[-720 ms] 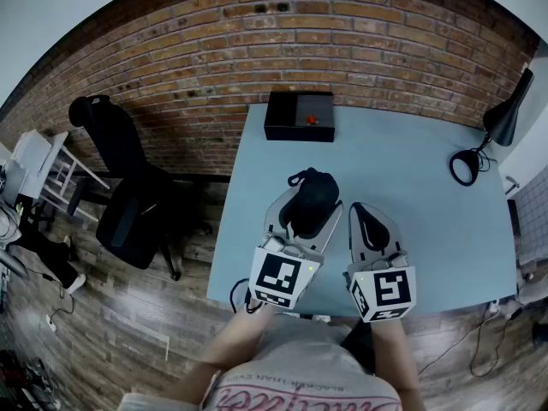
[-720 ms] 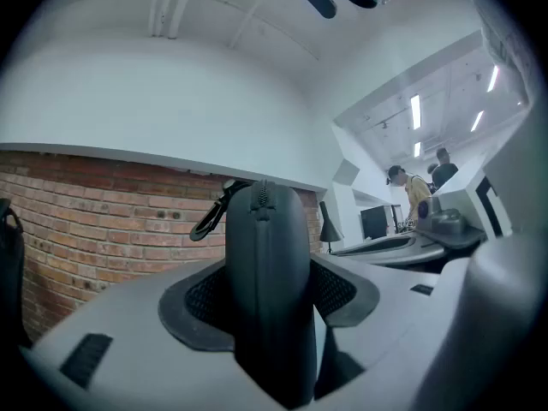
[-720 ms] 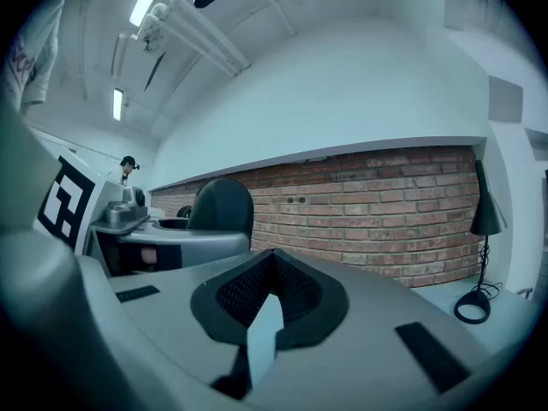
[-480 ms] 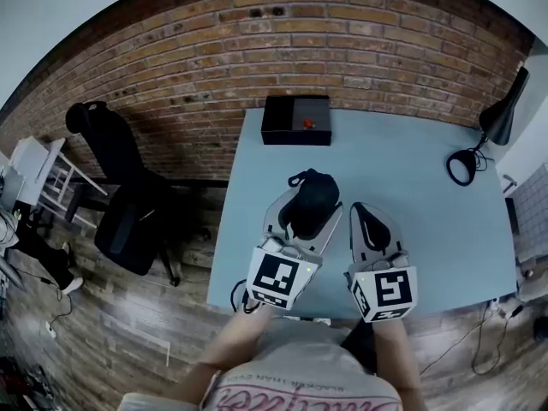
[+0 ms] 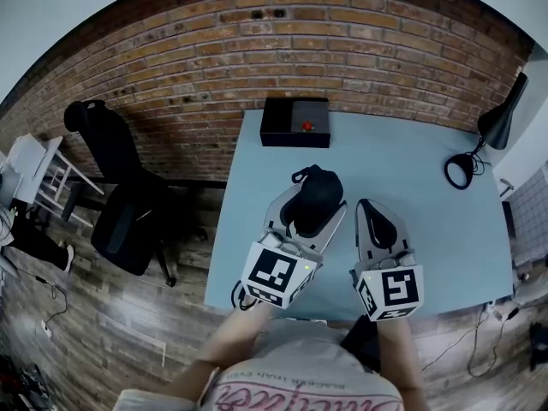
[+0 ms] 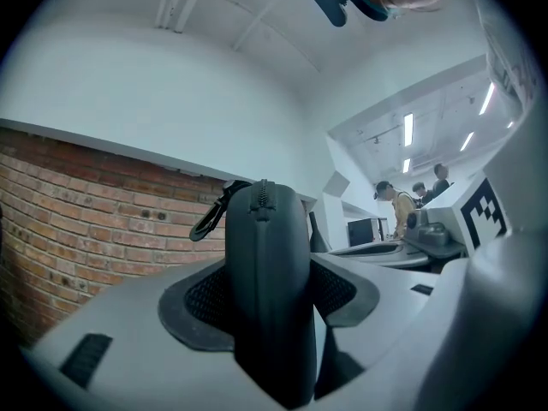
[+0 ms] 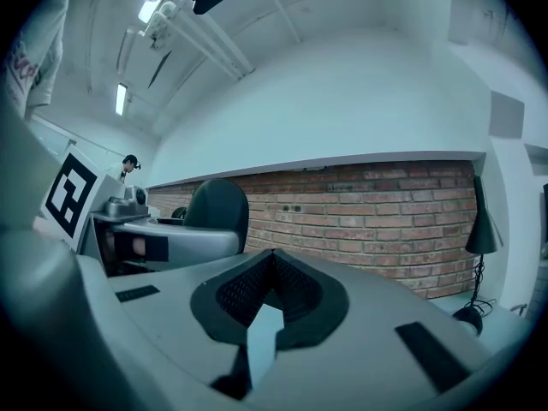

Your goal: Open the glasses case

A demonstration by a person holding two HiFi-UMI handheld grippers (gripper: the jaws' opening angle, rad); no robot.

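At the front edge of the pale blue table (image 5: pixel 411 161) | left gripper (image 5: pixel 310 221) clamps black zipped oval glasses case (image 6: pixel 265 264), zipper (image 6: pixel 261 197) up | right gripper (image 7: pixel 272 294) clenched, empty | risk: tugging the zipper may twist the case out.

office: desk (image 5: pixel 411 169), swivel chair (image 5: pixel 124 221), lamp (image 5: pixel 495 127)

Left gripper (image 5: pixel 310 212): we see it clamped on the black glasses case (image 5: pixel 317 187).
Right gripper (image 5: pixel 373 217): we see jaws together, empty.
Table (image 5: pixel 428 221): we see a black box (image 5: pixel 295 121) at its far edge.
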